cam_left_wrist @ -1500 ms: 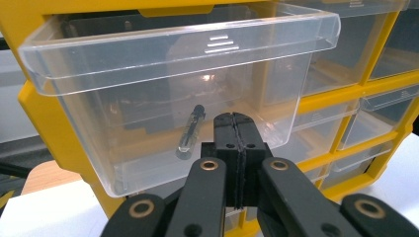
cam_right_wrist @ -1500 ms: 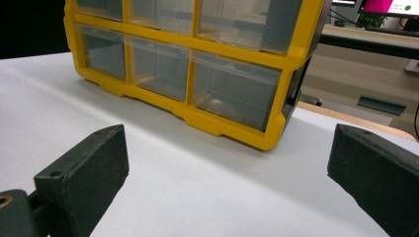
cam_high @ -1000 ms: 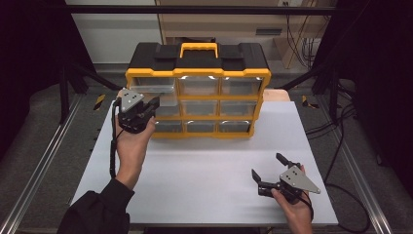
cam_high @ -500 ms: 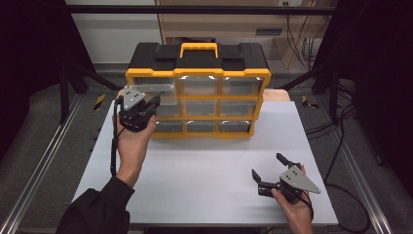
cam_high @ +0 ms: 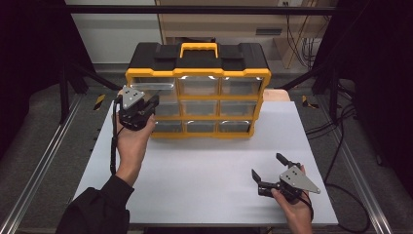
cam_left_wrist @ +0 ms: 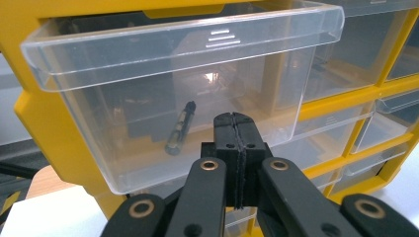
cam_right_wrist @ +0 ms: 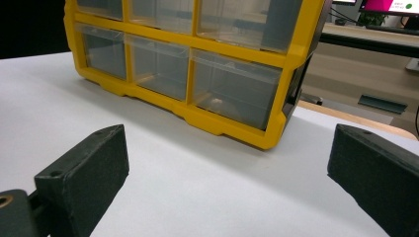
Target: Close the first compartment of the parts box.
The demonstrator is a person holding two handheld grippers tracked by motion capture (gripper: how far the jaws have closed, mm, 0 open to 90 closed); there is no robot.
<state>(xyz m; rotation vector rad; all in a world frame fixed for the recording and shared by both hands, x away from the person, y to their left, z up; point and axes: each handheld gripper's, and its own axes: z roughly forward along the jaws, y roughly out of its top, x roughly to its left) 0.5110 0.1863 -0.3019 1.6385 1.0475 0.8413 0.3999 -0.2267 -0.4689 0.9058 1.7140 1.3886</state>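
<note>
A yellow and black drawer cabinet (cam_high: 197, 73) stands at the back of the white table (cam_high: 204, 165). Its top-left clear drawer (cam_left_wrist: 148, 74) sticks out a little from the frame. Inside it lies a small dark cylindrical part (cam_left_wrist: 179, 129). My left gripper (cam_high: 153, 101) is held up at that drawer's front, jaws shut with nothing between them. In the left gripper view its tips (cam_left_wrist: 236, 118) sit close to the drawer's face; contact cannot be told. My right gripper (cam_high: 267, 165) rests low near the table's front right, open and empty, pointing at the cabinet (cam_right_wrist: 207, 116).
The other clear drawers (cam_high: 202, 107) are pushed in. A yellow carry handle (cam_high: 198, 48) tops the cabinet. Metal rails (cam_high: 44, 161) run along both table sides, and cables (cam_high: 336, 126) lie on the floor to the right. Bare table lies between cabinet and right gripper (cam_right_wrist: 230, 163).
</note>
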